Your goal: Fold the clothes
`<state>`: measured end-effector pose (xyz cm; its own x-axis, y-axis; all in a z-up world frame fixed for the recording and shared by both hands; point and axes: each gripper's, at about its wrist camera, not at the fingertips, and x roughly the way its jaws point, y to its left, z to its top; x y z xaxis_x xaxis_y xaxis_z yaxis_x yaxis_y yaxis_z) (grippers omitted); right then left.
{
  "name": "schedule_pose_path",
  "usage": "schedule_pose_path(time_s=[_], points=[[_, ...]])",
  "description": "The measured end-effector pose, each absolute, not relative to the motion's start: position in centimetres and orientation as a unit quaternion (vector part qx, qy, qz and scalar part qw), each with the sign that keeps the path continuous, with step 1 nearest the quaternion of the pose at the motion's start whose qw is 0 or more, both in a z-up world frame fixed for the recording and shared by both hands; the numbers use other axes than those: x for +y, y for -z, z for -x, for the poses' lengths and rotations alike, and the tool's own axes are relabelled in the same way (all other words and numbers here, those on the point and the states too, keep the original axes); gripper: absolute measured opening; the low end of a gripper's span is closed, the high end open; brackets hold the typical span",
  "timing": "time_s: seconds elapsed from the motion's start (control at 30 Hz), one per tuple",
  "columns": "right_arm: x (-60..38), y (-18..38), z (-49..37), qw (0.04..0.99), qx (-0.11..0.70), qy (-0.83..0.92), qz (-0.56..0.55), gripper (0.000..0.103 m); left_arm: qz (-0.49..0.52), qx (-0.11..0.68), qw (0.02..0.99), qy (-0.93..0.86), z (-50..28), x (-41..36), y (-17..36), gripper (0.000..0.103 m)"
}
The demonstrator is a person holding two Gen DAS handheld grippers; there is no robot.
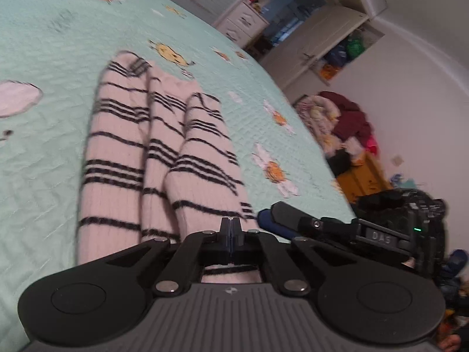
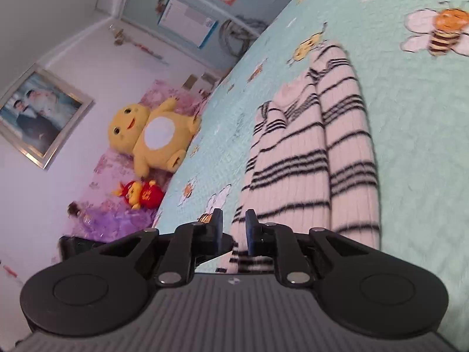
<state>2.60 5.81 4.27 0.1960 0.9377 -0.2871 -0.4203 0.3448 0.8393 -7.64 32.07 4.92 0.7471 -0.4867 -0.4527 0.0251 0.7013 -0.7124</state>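
A white knit sweater with black stripes point(image 1: 117, 146) lies folded into a long narrow shape on the mint bedspread point(image 1: 44, 44); the right wrist view shows the sweater point(image 2: 307, 161) running away from me across the bedspread point(image 2: 410, 146). My left gripper point(image 1: 230, 226) hovers at the sweater's near hem, jaws pressed together with no cloth visible between them. My right gripper point(image 1: 265, 212) points in beside the hem's right corner. In its own view the right gripper point(image 2: 233, 223) shows a narrow gap, with the sweater's near edge seen through it; its pads do not visibly press the cloth.
White cupboards point(image 1: 322, 29) and a heap of clothes point(image 1: 337, 123) on a yellow box point(image 1: 360, 176) stand past the bed's right edge. A yellow plush toy point(image 2: 155, 135), a red plush toy point(image 2: 140, 195) and a framed photo point(image 2: 38, 117) are on the other side.
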Motion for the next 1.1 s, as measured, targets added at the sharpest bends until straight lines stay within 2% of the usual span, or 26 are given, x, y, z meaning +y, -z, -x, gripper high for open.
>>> schedule_pose_path(time_s=[0.07, 0.1, 0.13, 0.17, 0.27, 0.33, 0.5, 0.53, 0.57, 0.63, 0.73, 0.8, 1.1], points=[[6.5, -3.6, -3.6, 0.68, 0.433, -0.508, -0.304, 0.018, 0.361, 0.356, 0.848, 0.157, 6.7, 33.0, -3.0, 0.0], [6.9, -2.9, -4.2, 0.668, 0.447, -0.517, -0.294, 0.018, 0.334, 0.39, 0.847, 0.137, 6.2, 33.2, -1.5, 0.003], [7.6, -1.8, -4.7, 0.67, 0.469, -0.513, -0.261, 0.015, 0.342, 0.392, 0.843, 0.136, 6.2, 33.6, -0.5, 0.008], [8.1, -0.6, -5.1, 0.68, 0.487, -0.501, -0.221, 0.0, 0.361, 0.385, 0.838, 0.14, 6.3, 34.1, 0.5, 0.008], [8.1, 0.9, -5.8, 0.67, 0.492, -0.508, -0.227, 0.0, 0.346, 0.393, 0.841, 0.136, 6.1, 33.7, -0.3, 0.008], [8.8, -0.3, -5.3, 0.683, 0.493, -0.503, -0.19, 0.0, 0.348, 0.4, 0.837, 0.135, 5.9, 33.7, -0.7, 0.007], [6.8, -2.6, -4.9, 0.682, 0.494, -0.499, -0.205, 0.0, 0.354, 0.382, 0.84, 0.15, 8.1, 35.5, -2.6, 0.006], [6.0, -2.8, -4.8, 0.679, 0.488, -0.503, -0.216, 0.006, 0.349, 0.386, 0.841, 0.147, 8.4, 35.9, -2.2, 0.006], [5.2, -2.6, -4.7, 0.676, 0.485, -0.507, -0.225, 0.006, 0.334, 0.401, 0.843, 0.132, 8.5, 36.1, -1.2, 0.007], [4.6, -0.7, -4.9, 0.682, 0.492, -0.497, -0.213, 0.0, 0.374, 0.394, 0.829, 0.131, 8.4, 36.8, 0.5, 0.008], [3.4, 1.7, -5.5, 0.669, 0.491, -0.495, -0.258, 0.0, 0.353, 0.394, 0.84, 0.12, 8.3, 36.0, -0.3, 0.008], [3.7, 1.0, -5.0, 0.684, 0.484, -0.492, -0.237, 0.0, 0.338, 0.396, 0.847, 0.114, 8.3, 35.4, -0.9, 0.007], [4.1, -0.6, -3.1, 0.712, 0.488, -0.449, -0.232, 0.0, 0.382, 0.374, 0.842, 0.074, 11.2, 36.4, -2.2, 0.007]])
